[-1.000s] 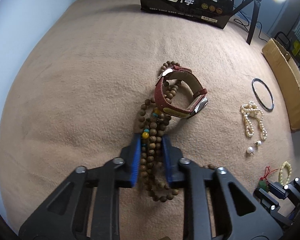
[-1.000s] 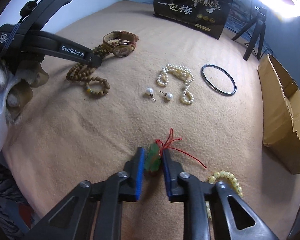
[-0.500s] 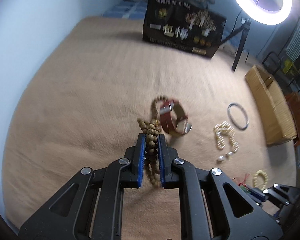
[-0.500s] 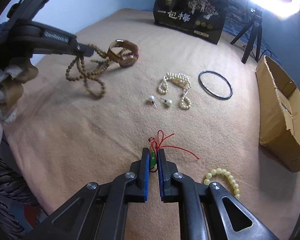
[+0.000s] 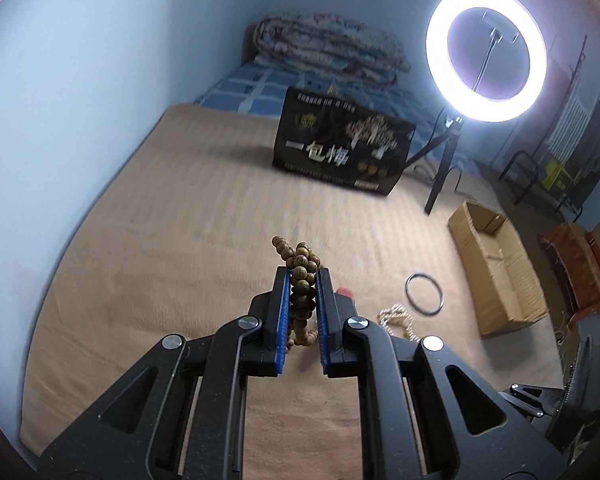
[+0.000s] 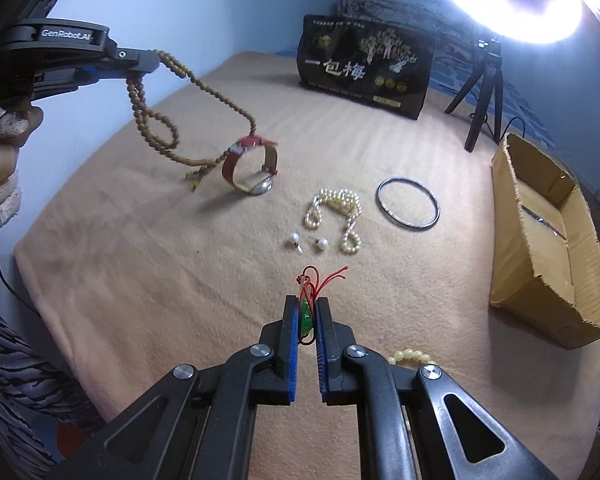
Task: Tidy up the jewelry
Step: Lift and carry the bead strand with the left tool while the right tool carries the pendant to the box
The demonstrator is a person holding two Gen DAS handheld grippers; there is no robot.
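Note:
My left gripper (image 5: 302, 280) is shut on a long wooden bead necklace (image 5: 300, 276) and holds it high above the tan blanket. In the right wrist view the left gripper (image 6: 140, 62) shows at upper left, and the necklace (image 6: 216, 94) hangs from it with a red-strapped watch (image 6: 252, 164) caught in its loops and lifted. My right gripper (image 6: 307, 308) is shut on a green pendant (image 6: 306, 318) with a red cord (image 6: 320, 280), just above the blanket.
On the blanket (image 6: 140, 260) lie a pearl necklace (image 6: 336, 210), two pearl earrings (image 6: 308, 242), a dark bangle (image 6: 408, 204) and a yellow bead bracelet (image 6: 410, 357). An open cardboard box (image 6: 548, 236) lies at right. A black bag (image 6: 364, 68) and a ring-light tripod (image 6: 484, 96) stand behind.
My left gripper shut on the wooden necklace and rose high, dragging the watch up with it. My right gripper shut on the green pendant and lifted it slightly.

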